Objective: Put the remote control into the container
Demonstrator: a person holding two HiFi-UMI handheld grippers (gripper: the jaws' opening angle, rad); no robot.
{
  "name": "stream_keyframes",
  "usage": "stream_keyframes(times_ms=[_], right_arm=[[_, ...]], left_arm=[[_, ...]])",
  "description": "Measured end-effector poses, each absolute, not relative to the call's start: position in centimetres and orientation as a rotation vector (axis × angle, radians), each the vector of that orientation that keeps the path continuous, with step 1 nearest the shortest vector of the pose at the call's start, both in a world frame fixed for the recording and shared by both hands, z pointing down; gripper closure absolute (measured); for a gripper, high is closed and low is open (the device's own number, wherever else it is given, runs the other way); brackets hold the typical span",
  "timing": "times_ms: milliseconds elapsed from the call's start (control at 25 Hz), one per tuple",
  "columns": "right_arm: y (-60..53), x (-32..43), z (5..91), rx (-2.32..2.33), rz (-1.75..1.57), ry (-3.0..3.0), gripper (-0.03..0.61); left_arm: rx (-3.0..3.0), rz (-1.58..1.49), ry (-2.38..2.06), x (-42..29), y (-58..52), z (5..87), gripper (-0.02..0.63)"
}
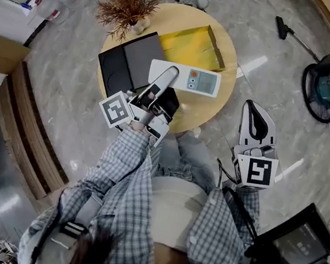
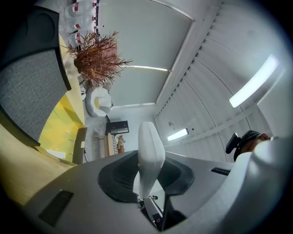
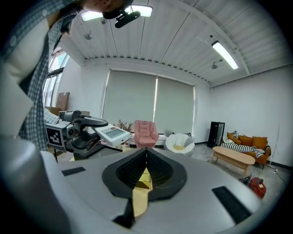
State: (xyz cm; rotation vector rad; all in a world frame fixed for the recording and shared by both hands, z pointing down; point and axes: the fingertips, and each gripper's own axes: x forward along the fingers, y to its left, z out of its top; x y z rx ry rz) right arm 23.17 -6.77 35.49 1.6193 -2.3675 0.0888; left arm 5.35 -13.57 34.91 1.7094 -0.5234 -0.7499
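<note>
The white remote control (image 1: 201, 81) with a small screen and an orange button hangs level over the round wooden table (image 1: 208, 113), and my left gripper (image 1: 166, 77) is shut on its left end. In the left gripper view the remote (image 2: 151, 153) shows edge-on between the jaws. The open yellow container (image 1: 188, 46) lies just beyond the remote, nothing inside it. My right gripper (image 1: 255, 119) is shut and holds nothing, off the table's right side over the floor. From the right gripper view, the remote (image 3: 112, 133) sticks out of the left gripper at the left.
A black and grey pad (image 1: 129, 60) lies on the table left of the container. A dried plant (image 1: 128, 5) stands at the table's far left edge. A vacuum cleaner (image 1: 324, 85) sits on the marble floor at the right. Wooden shelving runs along the left.
</note>
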Motion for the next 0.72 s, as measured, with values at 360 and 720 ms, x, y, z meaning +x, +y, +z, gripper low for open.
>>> stream_keyframes(times_ms=[360,720], right_arm=[[-8.6,20.9,36.3,1.437,0.050,-2.434,0.572],[-10.6,16.3,37.4,1.104,-0.007,-2.455,0.450]], left_arm=[[1.693,-0.777,-0.597,5.3,-14.4,35.8,0.517],[1.695,-0.770,-0.629,3.5,-16.5,36.8,0.517]])
